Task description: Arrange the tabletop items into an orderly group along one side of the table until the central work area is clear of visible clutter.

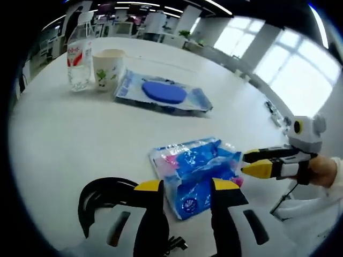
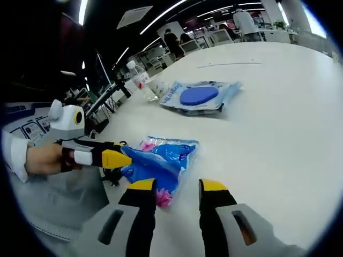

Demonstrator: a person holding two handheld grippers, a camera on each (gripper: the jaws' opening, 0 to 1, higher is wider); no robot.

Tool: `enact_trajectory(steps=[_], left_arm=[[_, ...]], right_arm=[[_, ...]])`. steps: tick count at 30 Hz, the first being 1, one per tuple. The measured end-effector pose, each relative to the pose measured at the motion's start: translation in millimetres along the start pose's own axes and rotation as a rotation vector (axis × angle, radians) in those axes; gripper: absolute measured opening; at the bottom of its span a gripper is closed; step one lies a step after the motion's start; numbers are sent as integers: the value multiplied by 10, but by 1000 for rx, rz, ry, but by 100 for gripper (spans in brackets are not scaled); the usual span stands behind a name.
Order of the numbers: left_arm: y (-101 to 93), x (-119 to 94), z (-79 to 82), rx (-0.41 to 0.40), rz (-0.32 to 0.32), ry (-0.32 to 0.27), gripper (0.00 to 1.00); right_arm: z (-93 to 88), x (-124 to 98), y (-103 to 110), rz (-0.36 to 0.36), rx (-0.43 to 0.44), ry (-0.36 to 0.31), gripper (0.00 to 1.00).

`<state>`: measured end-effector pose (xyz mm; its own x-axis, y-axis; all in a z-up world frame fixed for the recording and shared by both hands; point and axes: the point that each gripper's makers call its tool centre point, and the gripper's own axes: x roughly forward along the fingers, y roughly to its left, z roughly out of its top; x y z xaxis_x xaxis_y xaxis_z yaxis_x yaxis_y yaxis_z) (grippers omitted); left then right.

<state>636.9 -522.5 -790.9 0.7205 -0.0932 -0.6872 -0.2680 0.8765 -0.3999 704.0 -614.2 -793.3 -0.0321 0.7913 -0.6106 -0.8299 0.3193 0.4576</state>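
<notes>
A: Left gripper view. Where is the tissue pack?

B: The blue tissue pack (image 1: 196, 172) lies flat on the white table (image 1: 64, 150), its near end between the yellow-tipped jaws of the left gripper (image 1: 185, 187). Jaws stand apart, one on each side of the pack; I cannot tell whether either touches it.

A: And the right gripper?

B: The right gripper (image 1: 247, 163) comes in from the right, tips at the pack's far corner. In the right gripper view its own jaws are spread, right gripper (image 2: 177, 187), with the pack (image 2: 158, 163) just ahead, mostly toward the left jaw. Not clamped on anything.

A: The left gripper from that side?

B: Left gripper (image 2: 122, 159) is held in a hand (image 2: 43, 159), its tip over the pack's edge.

A: Other items?

B: Grouped at the far side: water bottle (image 1: 79, 53) upright, paper cup (image 1: 109, 68) just beside it, and a flat wipes packet (image 1: 163, 94) with a blue oval lid next to the cup. Same three in the right gripper view: bottle (image 2: 140, 80), cup (image 2: 158, 87), packet (image 2: 199, 97). All well apart from the tissue pack
</notes>
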Motion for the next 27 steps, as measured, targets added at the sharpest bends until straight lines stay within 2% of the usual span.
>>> enact_trajectory(steps=[3, 7, 10, 13, 16, 22, 27], left_arm=[[29, 3, -37, 10, 22, 24, 20], [25, 13, -55, -3, 27, 28, 13], [45, 28, -75, 13, 38, 33, 6], [30, 27, -64, 18, 29, 35, 2], [-29, 46, -60, 47, 0, 43, 1], [-69, 87, 36, 41, 17, 8, 0], [-103, 109, 112, 21, 0, -19, 0]], right_arm=[[-25, 1, -26, -4, -11, 6, 22], [-12, -24, -50, -4, -4, -2, 5], [-43, -49, -98, -21, 1, 5, 0], [-36, -96, -138, -18, 39, -12, 0], [-28, -142, -163, -29, 25, -19, 0], [39, -200, -231, -36, 49, -44, 0], [88, -266, -258, -43, 58, -78, 0]])
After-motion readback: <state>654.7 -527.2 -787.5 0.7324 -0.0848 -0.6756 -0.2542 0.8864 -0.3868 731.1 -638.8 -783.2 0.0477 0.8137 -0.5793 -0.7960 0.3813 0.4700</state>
